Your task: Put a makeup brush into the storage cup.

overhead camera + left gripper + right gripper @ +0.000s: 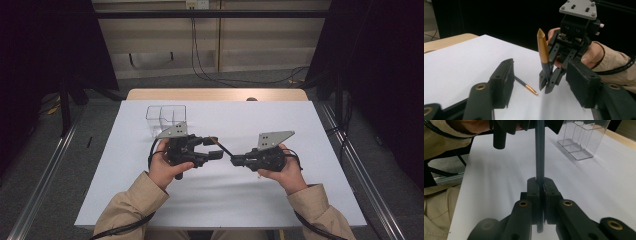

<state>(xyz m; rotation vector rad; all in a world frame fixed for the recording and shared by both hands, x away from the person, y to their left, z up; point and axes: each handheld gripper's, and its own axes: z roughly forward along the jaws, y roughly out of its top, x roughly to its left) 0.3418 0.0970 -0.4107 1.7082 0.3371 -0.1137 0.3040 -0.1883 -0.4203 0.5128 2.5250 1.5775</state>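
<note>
The right gripper (233, 160) has its jaws pressed tight on a dark pen (543, 56) with a gold cap, gripping the barrel so the capped end sticks out toward the left gripper (216, 148). The left gripper's jaws stand about half apart on either side of that pen; whether the pads touch it I cannot tell. The pen hangs above the middle of the white table (280, 200). A second, thinner dark-and-gold pen (526, 85) lies flat below. A clear compartment box (166, 117) stands far left, its walls hard to make out.
</note>
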